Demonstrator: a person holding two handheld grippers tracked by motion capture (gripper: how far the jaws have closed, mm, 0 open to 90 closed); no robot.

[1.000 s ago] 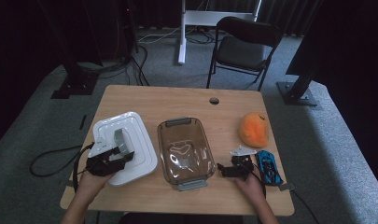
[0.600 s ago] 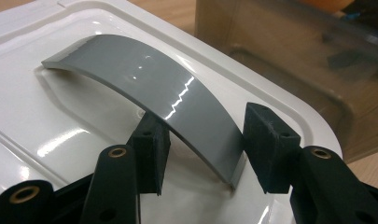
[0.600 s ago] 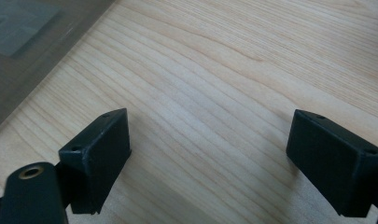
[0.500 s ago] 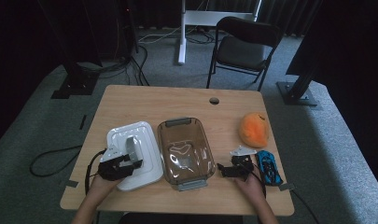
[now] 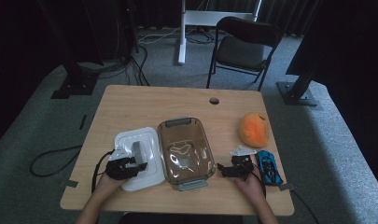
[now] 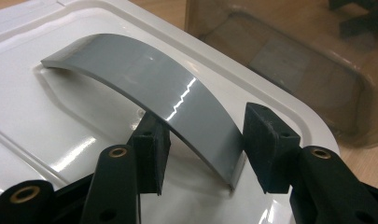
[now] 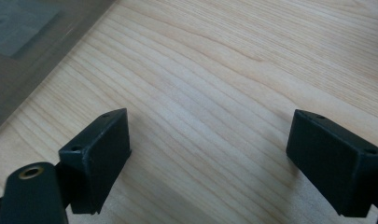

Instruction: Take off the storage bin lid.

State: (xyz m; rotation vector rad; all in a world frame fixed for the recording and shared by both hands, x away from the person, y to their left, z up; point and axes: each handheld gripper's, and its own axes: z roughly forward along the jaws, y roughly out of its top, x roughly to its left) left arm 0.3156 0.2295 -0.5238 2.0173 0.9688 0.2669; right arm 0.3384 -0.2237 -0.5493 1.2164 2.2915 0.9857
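Observation:
A white lid [image 5: 130,139] with a grey arched handle [image 5: 137,151] lies just left of a clear brown container [image 5: 184,151], its right edge at the container's rim. My left gripper [image 5: 139,163] is shut on that handle. In the left gripper view the handle [image 6: 144,79] runs between the two pads of the left gripper [image 6: 207,149] above the lid [image 6: 60,116]. My right gripper [image 5: 222,170] stands open on the table by the container's near right corner. In the right gripper view the right gripper [image 7: 207,154] has bare wood between its jaws.
An orange plush toy [image 5: 254,129] lies right of the container, and a blue toy car [image 5: 268,168] sits just right of the right hand. The table [image 5: 154,102] has a cable hole [image 5: 214,100] near its far edge. A chair [image 5: 242,46] stands beyond.
The left gripper has carried the lid to the right and down, closer to the container. The right gripper has stayed where it was.

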